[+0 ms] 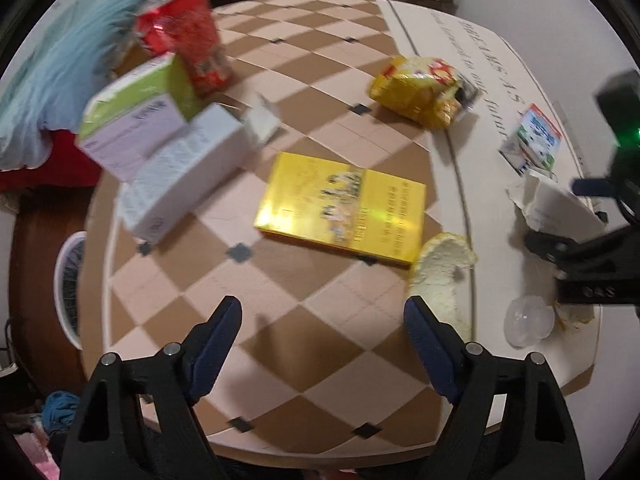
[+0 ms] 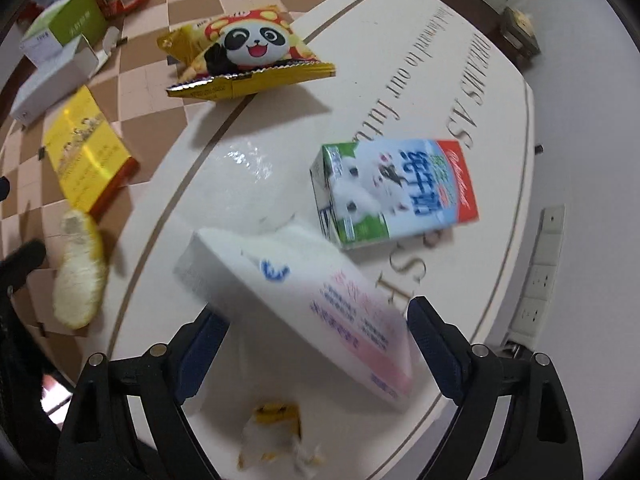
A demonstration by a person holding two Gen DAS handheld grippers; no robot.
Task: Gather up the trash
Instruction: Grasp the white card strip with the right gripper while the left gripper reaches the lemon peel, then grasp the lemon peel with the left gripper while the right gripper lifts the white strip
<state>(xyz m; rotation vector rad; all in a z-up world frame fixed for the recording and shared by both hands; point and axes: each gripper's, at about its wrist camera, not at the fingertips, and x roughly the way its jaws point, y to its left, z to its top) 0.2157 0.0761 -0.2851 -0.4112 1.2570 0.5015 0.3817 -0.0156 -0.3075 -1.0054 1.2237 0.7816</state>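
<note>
Right wrist view showed the right gripper (image 2: pixel 316 320) with its jaws closed on a white-and-pink carton (image 2: pixel 304 304), lifted tilted above the counter (image 2: pixel 400 80) — light, thin card, best held across its flat faces. Its print was blurred; the counter read "DREAMS AS". The left gripper (image 1: pixel 322 320) hung open — empty.

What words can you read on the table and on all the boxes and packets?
"DREAMS AS" on the table.
"look forward to our futu..." on the table, the rest hidden.
Milk carton: red cursive brand and blue characters, too blurred to read.
White box between the right gripper's fingers: blurred.
Yellow box, snack bag, red can: unreadable.
</note>
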